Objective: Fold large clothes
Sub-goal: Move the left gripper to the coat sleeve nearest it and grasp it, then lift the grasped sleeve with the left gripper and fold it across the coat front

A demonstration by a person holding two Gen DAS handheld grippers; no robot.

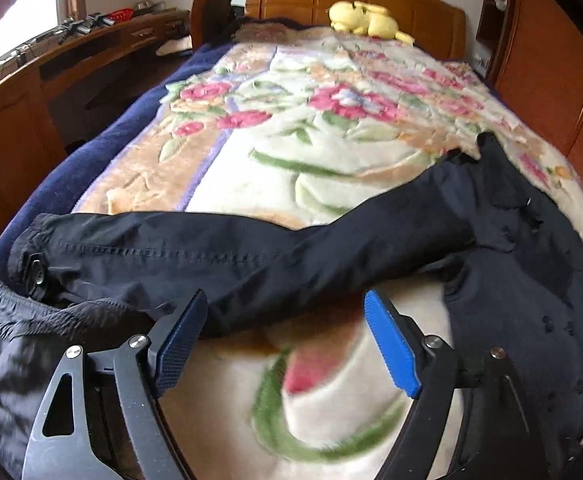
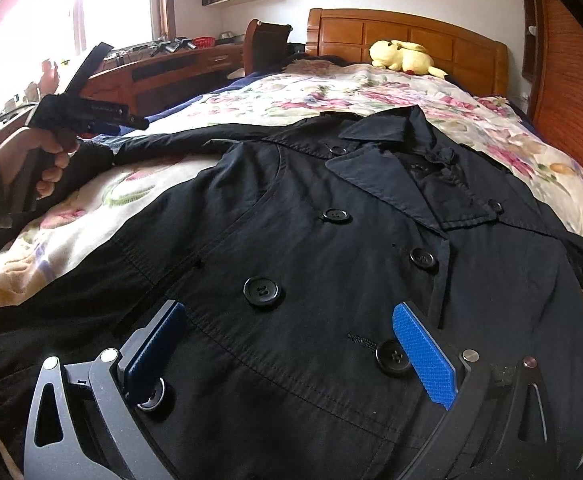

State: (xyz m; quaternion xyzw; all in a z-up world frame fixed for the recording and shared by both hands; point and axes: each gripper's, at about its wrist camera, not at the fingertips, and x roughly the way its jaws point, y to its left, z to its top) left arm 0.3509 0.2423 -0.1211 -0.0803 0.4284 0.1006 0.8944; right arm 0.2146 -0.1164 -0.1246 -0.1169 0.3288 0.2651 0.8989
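Ahead of the left gripper (image 1: 283, 332), a dark navy coat (image 2: 311, 264) lies spread front-up across a floral blanket (image 1: 291, 140) on the bed. Its jaws stand wide apart, with nothing between the blue pads (image 1: 391, 344) except bare blanket. Just beyond the fingertips one sleeve (image 1: 211, 256) stretches out flat, running from the coat's body at the tool's right to a buttoned cuff (image 1: 35, 272) at its far left. The sleeve's lower edge lies close to the left pad, but contact cannot be told.

Under the right gripper (image 2: 287, 344) sits the coat's double-breasted front. This tool is also spread wide and grasps nothing; its pads hover over or rest on the fabric, which of the two is unclear. A large button (image 2: 262, 291) sits just past the gap between the fingers, and another button (image 2: 393, 358) lies beside the right pad. Further ahead, the collar (image 2: 383, 128) and lapels point away from the tool.

Off to the right gripper's far left, the person's left hand (image 2: 49, 160) grips the other tool's handle above the sleeve. Beyond both tools, a yellow plush toy (image 2: 405, 58) rests against the wooden headboard (image 2: 411, 32).
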